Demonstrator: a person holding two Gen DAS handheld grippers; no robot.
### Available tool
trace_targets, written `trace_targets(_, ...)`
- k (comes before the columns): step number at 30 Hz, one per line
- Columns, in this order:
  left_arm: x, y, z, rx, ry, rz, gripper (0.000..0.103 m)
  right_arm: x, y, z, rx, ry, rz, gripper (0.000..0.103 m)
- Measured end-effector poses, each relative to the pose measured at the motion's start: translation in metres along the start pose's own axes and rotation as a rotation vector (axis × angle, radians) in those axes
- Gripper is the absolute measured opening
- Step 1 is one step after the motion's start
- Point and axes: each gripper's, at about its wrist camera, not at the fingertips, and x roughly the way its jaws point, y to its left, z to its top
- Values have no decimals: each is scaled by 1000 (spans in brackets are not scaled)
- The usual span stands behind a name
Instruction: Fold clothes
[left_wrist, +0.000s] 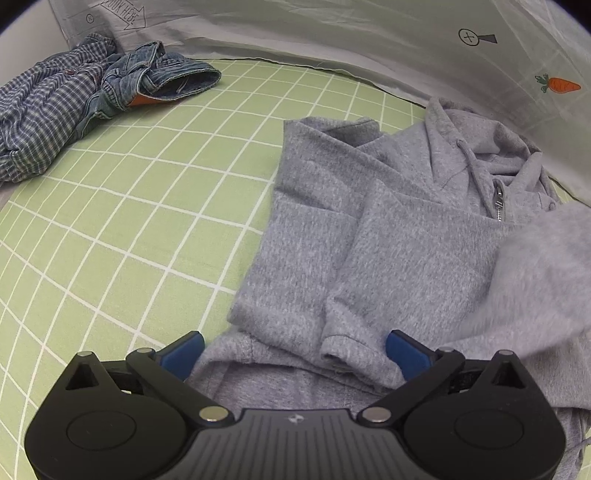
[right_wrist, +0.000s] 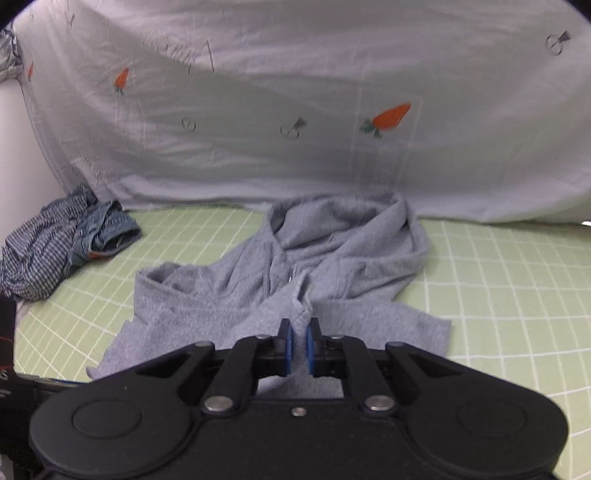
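Observation:
A grey zip hoodie (left_wrist: 388, 236) lies partly folded on the green checked sheet (left_wrist: 147, 206), hood toward the back. My left gripper (left_wrist: 295, 350) is open, its blue pads on either side of a folded sleeve cuff (left_wrist: 340, 347) at the hoodie's lower edge. In the right wrist view the hoodie (right_wrist: 332, 266) lies ahead. My right gripper (right_wrist: 299, 343) is shut on a raised fold of the hoodie's fabric (right_wrist: 301, 306) and holds it above the sheet. That lifted fabric shows blurred at the right of the left wrist view (left_wrist: 535, 280).
A heap of a blue checked shirt (left_wrist: 40, 110) and denim jeans (left_wrist: 159, 77) lies at the back left, also in the right wrist view (right_wrist: 62, 243). A white carrot-print cloth (right_wrist: 295, 110) hangs behind the sheet (right_wrist: 517, 295).

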Motion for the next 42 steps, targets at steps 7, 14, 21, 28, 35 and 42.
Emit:
trace_targets(7,-1,-11,-4,27,3,14,103,5,-30,-43,29,226,-139,9)
trace_targets(14,-10,-1,7,-29,8,-16,103,5,-39,-50,92,223,-129,28)
trace_targets(21,-19,-4,26,-13,-62,-26,102,28,-56,-40,206,217,-99,50)
trace_targets(28,-15,-15,48,26,-105,-44,78,17,-59,-24,188,129,-59,6)
trace_targets(35,-9,-16,48,19,-89,-24,78,27,-75,-21,142,180,-208,9)
trace_targets(42,-15,-11,55,-4,-86,-31,88,32,-95,-27,231,191,-283,81)
